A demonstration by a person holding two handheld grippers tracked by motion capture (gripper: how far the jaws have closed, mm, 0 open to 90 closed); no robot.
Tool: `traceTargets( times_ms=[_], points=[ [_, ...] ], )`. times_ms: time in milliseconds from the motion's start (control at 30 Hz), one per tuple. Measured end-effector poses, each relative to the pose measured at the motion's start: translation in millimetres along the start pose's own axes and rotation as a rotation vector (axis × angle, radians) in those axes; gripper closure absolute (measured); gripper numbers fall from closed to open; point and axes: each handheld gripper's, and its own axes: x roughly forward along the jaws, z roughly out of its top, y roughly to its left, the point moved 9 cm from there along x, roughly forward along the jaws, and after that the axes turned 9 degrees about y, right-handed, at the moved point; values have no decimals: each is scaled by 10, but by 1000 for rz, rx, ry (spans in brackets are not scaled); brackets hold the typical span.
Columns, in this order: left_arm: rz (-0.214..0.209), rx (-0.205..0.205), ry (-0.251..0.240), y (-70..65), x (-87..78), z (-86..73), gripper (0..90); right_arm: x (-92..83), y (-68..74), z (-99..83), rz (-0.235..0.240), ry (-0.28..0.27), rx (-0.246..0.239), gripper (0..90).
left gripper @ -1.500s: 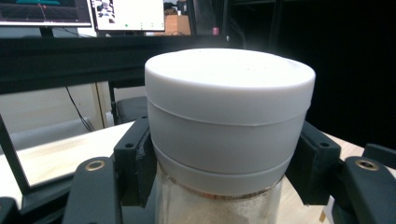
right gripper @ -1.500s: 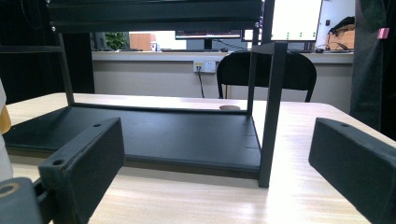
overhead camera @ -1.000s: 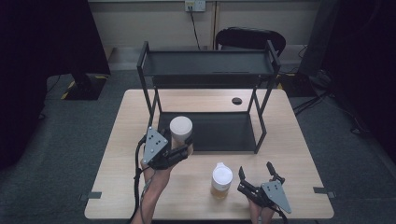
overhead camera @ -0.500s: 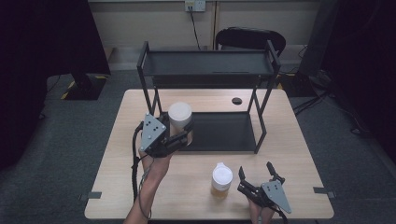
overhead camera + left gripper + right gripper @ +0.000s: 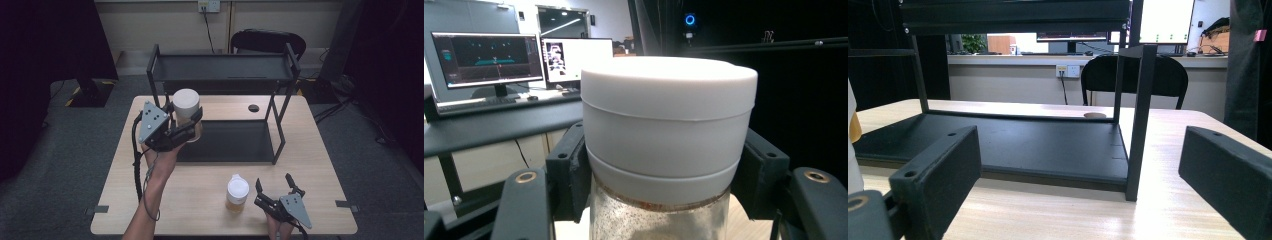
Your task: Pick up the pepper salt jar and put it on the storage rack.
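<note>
Table (image 5: 310, 170): pale wood, sits mid-frame in high view.
Rack (image 5: 222, 67): black, two tiers, on table's 12 o'clock half; lower shelf (image 5: 1038, 145) dark and flat, upper shelf above it.
L gripper (image 5: 192, 124): at 9 o'clock of rack, raised off tabletop, held in hand (image 5: 162, 160); jaws clamped tight on jar, pads pressing both sides just under lid.
Jar w/ white lid (image 5: 186, 107): upright in L gripper at rack's 9 o'clock post, clear of table; glass body (image 5: 659, 220) shows brownish speckled contents below lid (image 5: 669, 110).
R gripper (image 5: 274, 186): near table's 6 o'clock edge, toward 5 o'clock; jaws spread wide, nothing between; pads (image 5: 943, 170) well apart, aimed at rack.
2nd jar (image 5: 237, 192): white cap, stands on table just at 9 o'clock of R gripper, not touching it.
Round hole (image 5: 253, 108): small, dark, in tabletop behind lower shelf.
</note>
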Motion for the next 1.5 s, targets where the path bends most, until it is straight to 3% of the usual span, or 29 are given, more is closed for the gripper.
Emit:
traceTargets(
  times_ms=[267, 1167, 1500],
  points=[
    [16, 31, -4, 37, 81, 235, 354, 0, 0, -1, 0, -1, 1, 23],
    [96, -20, -21, 388, 435, 832, 354, 0, 5, 0, -6, 0, 1, 21],
    [122, -2, -8, 480, 685, 1033, 354, 0, 5, 0, -6, 0, 1, 21]
  ],
)
